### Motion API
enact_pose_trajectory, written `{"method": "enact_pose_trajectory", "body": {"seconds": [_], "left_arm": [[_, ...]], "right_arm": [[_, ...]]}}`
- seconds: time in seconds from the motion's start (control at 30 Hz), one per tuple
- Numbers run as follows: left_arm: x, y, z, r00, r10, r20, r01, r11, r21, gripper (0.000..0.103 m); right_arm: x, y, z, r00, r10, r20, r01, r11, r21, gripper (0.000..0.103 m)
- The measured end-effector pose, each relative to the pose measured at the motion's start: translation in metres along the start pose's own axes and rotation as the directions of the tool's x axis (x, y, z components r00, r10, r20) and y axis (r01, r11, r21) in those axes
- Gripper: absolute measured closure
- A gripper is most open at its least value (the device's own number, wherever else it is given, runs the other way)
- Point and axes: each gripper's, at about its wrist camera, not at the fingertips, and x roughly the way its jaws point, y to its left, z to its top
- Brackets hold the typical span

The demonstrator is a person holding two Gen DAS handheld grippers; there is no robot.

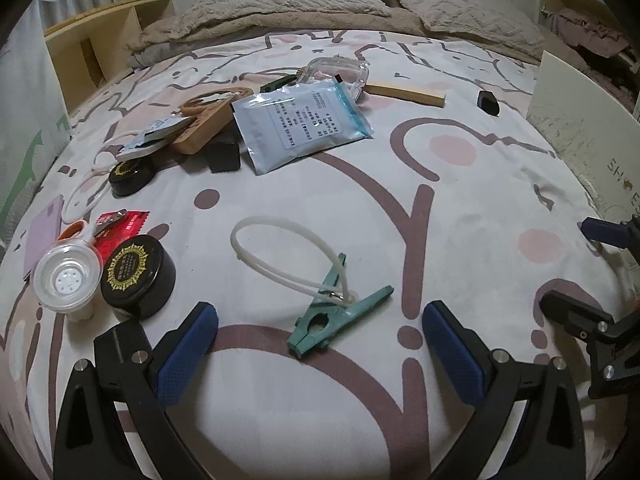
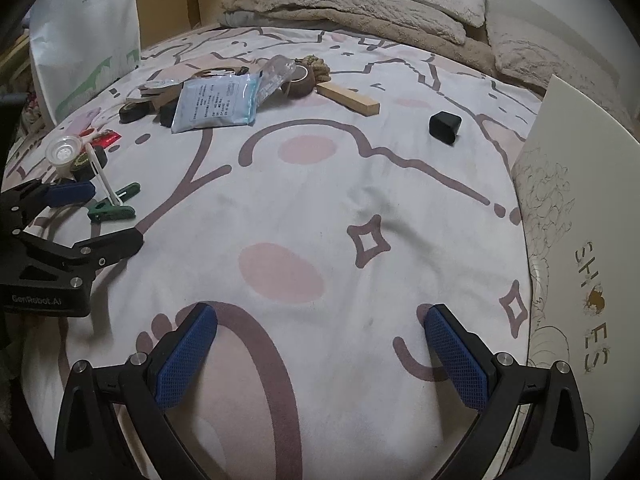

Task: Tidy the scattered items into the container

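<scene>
Left wrist view: the left gripper [image 1: 320,344] hangs low over a patterned bedsheet [image 1: 460,208], its blue-padded jaws spread wide and empty. Between and just ahead of the jaws lies a green clip [image 1: 340,316] with a white loop [image 1: 280,252] threaded through it. To the left stand a black tin [image 1: 138,276] and a clear cup [image 1: 68,278]. Further back lies a heap of clutter: a plastic pouch [image 1: 300,124], a second tin [image 1: 130,174], a wooden stick [image 1: 404,92] and a small black block [image 1: 489,102]. A white box [image 1: 580,128], probably the container, stands at the right edge. The right gripper [image 1: 588,272] shows at far right.

Right wrist view: the right gripper [image 2: 320,356] is also wide open and empty, over bare sheet, with the box [image 2: 580,184] just beside it on the right. The clip [image 2: 114,206] lies at left, right beside the left gripper [image 2: 100,216].

The clip looks light and rigid; its flat body should suit a pinch across the sides. The loop looks soft and will likely dangle, so it is a poorer hold.
</scene>
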Motion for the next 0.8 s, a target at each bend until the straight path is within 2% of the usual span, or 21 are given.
{"method": "enact_pose_trajectory", "body": {"seconds": [0.2, 0.27, 0.43, 0.57, 0.67, 0.8], "left_arm": [[0.001, 0.002, 0.0, 1.0, -0.01, 0.0, 0.01, 1.0, -0.01, 0.0], [0.0, 0.002, 0.001, 1.0, -0.024, 0.0, 0.024, 1.0, -0.015, 0.003], [-0.006, -0.006, -0.001, 0.998, -0.059, 0.017, 0.059, 0.998, 0.003, 0.023], [-0.007, -0.01, -0.001, 0.997, -0.077, 0.025, 0.077, 0.997, 0.001, 0.029], [-0.007, -0.011, 0.0, 0.995, -0.1, 0.03, 0.1, 0.995, -0.005, 0.039], [-0.008, -0.013, 0.002, 0.991, -0.127, 0.033, 0.127, 0.992, -0.006, 0.059]], "right_arm": [[0.003, -0.001, -0.001, 1.0, 0.0, -0.012, 0.0, 1.0, 0.003, 0.0], [0.003, -0.001, -0.001, 1.0, -0.003, -0.012, 0.003, 1.0, 0.001, 0.0], [0.004, -0.001, -0.001, 1.0, 0.001, -0.012, -0.001, 1.0, 0.004, 0.0], [0.004, 0.0, -0.001, 1.0, -0.005, -0.012, 0.005, 1.0, 0.0, 0.0], [0.005, 0.0, -0.001, 1.0, -0.009, -0.012, 0.009, 1.0, -0.003, 0.0], [0.005, 0.0, -0.002, 1.0, -0.007, -0.011, 0.007, 1.0, -0.001, 0.0]]}}
